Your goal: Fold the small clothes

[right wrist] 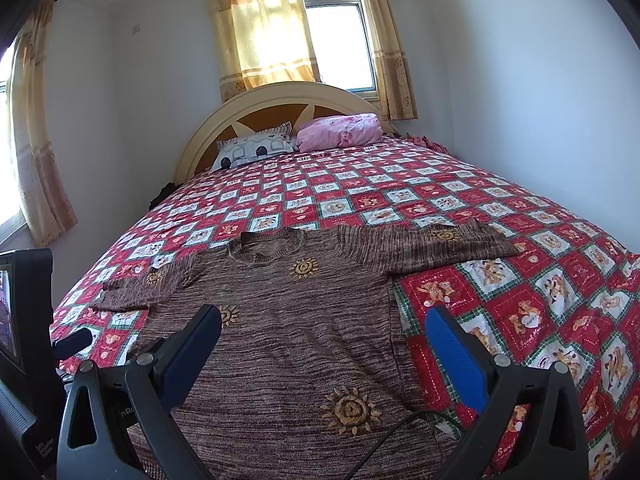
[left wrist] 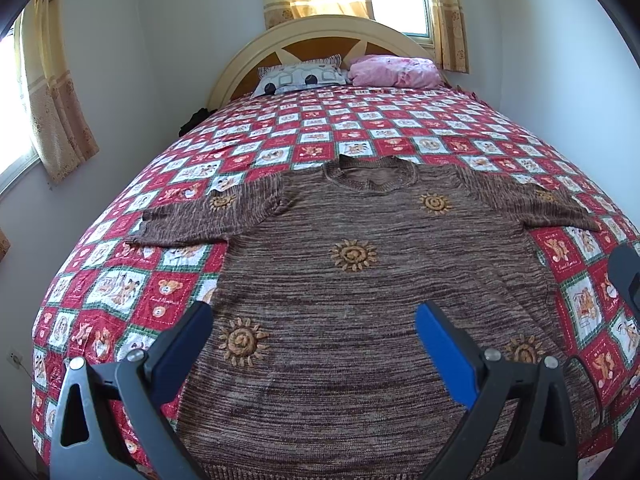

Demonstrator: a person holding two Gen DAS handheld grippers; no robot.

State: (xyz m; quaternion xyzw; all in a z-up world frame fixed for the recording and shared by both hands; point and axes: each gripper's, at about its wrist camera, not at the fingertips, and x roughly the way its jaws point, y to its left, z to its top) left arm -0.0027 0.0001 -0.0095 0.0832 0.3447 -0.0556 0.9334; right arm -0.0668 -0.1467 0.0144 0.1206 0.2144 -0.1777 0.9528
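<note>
- The sweater (left wrist: 360,280) lies flat and face up just ahead of my claws, brown marled knit with orange suns, both sleeves spread sideways, collar at the far end.
- My left claw (left wrist: 314,330) hangs over its lower body, jaws apart, holding nothing.
- My right claw (right wrist: 324,334) hangs above its right side edge, jaws apart and empty.
- It rests on a bed with a red checked quilt (left wrist: 320,128); beyond are two pillows (left wrist: 300,78), a headboard (right wrist: 280,100) and curtained windows.
- Only the right view shows a black device (right wrist: 24,312) to the left of that claw, and a cable (right wrist: 392,428) across the hem.
</note>
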